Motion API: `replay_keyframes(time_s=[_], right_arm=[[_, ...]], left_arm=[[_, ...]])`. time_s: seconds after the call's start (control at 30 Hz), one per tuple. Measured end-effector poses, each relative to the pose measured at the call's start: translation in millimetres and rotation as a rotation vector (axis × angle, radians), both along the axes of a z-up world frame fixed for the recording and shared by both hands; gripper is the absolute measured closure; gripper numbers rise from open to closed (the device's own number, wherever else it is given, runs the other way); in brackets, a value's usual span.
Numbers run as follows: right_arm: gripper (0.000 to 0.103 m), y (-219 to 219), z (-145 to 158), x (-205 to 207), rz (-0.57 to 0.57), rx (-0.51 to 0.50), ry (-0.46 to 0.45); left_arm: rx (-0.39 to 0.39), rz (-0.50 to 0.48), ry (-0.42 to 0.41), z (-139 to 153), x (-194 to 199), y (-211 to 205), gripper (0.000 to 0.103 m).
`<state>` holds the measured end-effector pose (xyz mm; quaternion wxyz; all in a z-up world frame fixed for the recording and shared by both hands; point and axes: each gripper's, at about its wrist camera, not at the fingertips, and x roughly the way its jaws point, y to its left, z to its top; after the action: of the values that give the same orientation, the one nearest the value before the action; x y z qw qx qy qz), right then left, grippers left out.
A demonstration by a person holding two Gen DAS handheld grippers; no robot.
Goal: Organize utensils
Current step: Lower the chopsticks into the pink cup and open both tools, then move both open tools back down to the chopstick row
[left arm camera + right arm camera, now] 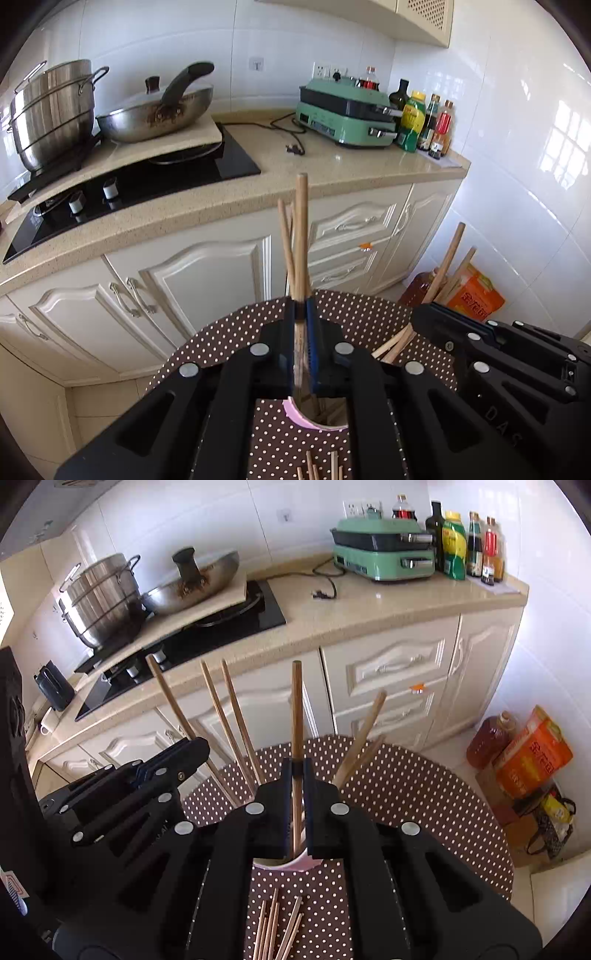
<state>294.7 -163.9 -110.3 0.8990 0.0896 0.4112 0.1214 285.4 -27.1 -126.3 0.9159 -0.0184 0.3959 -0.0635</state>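
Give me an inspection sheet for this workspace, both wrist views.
Surface: round polka-dot table, brown with white dots.
Job's things: pink cup holding upright chopsticks; loose chopsticks lying on the table in front of it.
Clutter: nothing seen on the table.
Grippers: left hand-held gripper shut on a chopstick; right hand-held gripper shut on a chopstick; both above the cup.
Cables: unplugged black cord on the counter.
Surroundings: stove, steel pot, wok, green appliance, bottles.
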Motion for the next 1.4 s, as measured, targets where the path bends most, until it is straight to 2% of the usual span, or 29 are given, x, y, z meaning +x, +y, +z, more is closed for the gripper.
replay_keyframes(time_s=[0.2,0.3,0.37,0.4,0.63,0.73,0.77,0.8,0.87,0.9,1.27,1.4], right_arm=[[0.097,1,-23,3,0.012,0.000,0.076],[0.096,-5,-27,5,0.003,0.056,0.112],[0.096,-6,-26,4,0.006,0.067,0.123],[0.096,-5,-25,4,0.007,0.064,0.125],[0.096,-9,-27,0,0.000,0.078,0.170],[0.094,-8,-26,-4,0.005,0.054,0.178],[0.093,-7,-27,-4,0.007,0.051,0.185],[0.086,-7,-27,-5,0.007,0.051,0.191],[0.068,-8,-24,-10,-0.004,0.050,0.176],[0.053,-9,-22,-14,-0.019,0.038,0.159],[0.051,-13,-6,-34,-0.027,0.026,0.120],[0.047,-13,-2,-44,-0.032,0.022,0.111]], left_arm=[[0.065,-0.011,0.005,-15,-2,0,0.094],[0.069,-0.014,0.022,-19,-1,2,0.093],[0.072,-0.004,0.023,-20,-2,5,0.079],[0.070,0.001,0.021,-19,-2,6,0.077],[0.065,0.002,0.008,-13,-9,9,0.073],[0.069,0.003,-0.002,-10,-13,10,0.070],[0.069,0.002,-0.004,-9,-14,10,0.069],[0.070,0.002,-0.005,-8,-16,10,0.068],[0.072,0.004,-0.010,-6,-20,11,0.067],[0.076,0.010,-0.014,-4,-22,11,0.066],[0.065,0.020,-0.050,13,-46,19,0.059],[0.065,0.020,-0.067,21,-59,20,0.058]])
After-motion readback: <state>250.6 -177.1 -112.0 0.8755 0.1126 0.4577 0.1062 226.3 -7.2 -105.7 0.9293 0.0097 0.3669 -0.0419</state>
